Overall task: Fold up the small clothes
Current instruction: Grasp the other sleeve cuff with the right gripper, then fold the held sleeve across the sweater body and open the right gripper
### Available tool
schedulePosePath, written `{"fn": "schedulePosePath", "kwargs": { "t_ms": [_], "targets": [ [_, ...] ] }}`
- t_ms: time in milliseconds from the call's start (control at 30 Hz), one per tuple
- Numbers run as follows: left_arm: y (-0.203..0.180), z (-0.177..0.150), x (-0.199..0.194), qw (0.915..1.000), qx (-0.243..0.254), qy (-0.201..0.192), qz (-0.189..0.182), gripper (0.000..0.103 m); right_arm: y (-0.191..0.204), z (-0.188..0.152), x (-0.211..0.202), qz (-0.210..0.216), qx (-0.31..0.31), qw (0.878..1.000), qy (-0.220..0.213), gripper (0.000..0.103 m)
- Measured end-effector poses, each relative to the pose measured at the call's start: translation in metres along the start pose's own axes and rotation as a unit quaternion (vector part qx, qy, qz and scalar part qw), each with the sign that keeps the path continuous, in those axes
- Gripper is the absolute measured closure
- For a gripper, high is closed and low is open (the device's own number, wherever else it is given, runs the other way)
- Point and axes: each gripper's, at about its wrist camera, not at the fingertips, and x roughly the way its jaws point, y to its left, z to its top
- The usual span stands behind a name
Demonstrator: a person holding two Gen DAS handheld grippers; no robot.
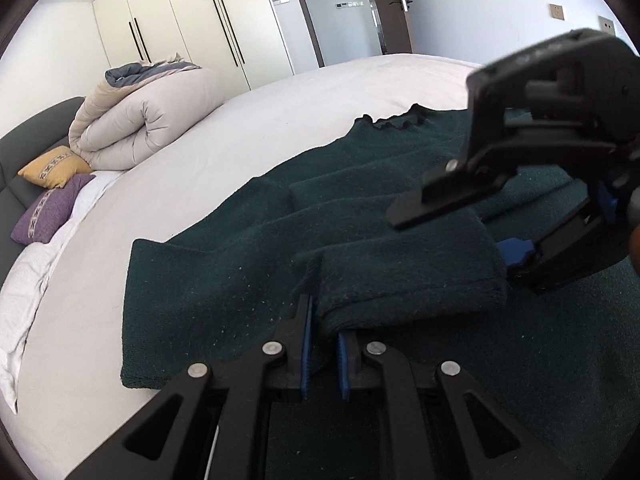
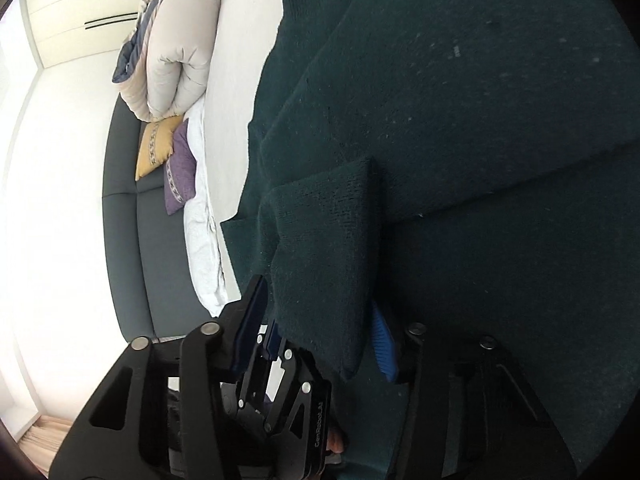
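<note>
A dark green knitted sweater lies spread on the white bed, its neckline toward the far side. Its sleeve cuff is folded over the body and raised slightly off it. The left gripper has its blue-padded jaws pressed together, pinching the near corner of that cuff. The right gripper straddles the same cuff's end, one jaw above and one below; whether its pads press the knit cannot be told. At the dark grey headboard sit a rolled beige duvet, a yellow cushion and a purple cushion.
</note>
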Motion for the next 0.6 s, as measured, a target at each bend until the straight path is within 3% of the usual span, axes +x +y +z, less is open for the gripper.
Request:
{"fn": "schedulePosePath", "kwargs": {
  "t_ms": [67,100,133,200,333,433,533,600],
  "targets": [
    [0.005,0.000,-0.001,0.9999,-0.011,0.002,-0.012,0.089,0.004,0.001,0.009,-0.021,-0.010,1.000,0.000,0.082],
    [0.008,-0.001,-0.002,0.9996,-0.021,0.006,-0.018,0.079,0.008,0.000,0.010,-0.031,-0.024,0.999,-0.003,0.094],
    [0.013,-0.002,-0.006,0.9989,-0.035,0.005,-0.031,0.074,0.014,-0.002,0.009,-0.043,-0.047,0.998,-0.007,0.095],
    [0.022,-0.005,-0.016,0.9965,-0.059,0.001,-0.059,0.058,0.028,-0.005,-0.003,-0.069,-0.089,0.993,-0.020,0.096],
    [0.026,-0.013,-0.040,0.9916,-0.081,0.002,-0.101,0.058,0.049,0.008,-0.050,-0.115,-0.143,0.981,-0.070,0.096],
    [0.014,-0.024,-0.055,0.9892,-0.066,0.014,-0.130,0.058,0.050,0.027,-0.083,-0.174,-0.158,0.967,-0.102,0.096],
    [0.004,-0.037,-0.066,0.9890,-0.045,0.019,-0.140,0.058,0.043,0.047,-0.105,-0.246,-0.164,0.947,-0.125,0.096],
    [0.011,-0.041,-0.071,0.9874,-0.059,0.020,-0.146,0.058,0.034,0.058,-0.115,-0.270,-0.156,0.941,-0.133,0.096]
  ]
}}
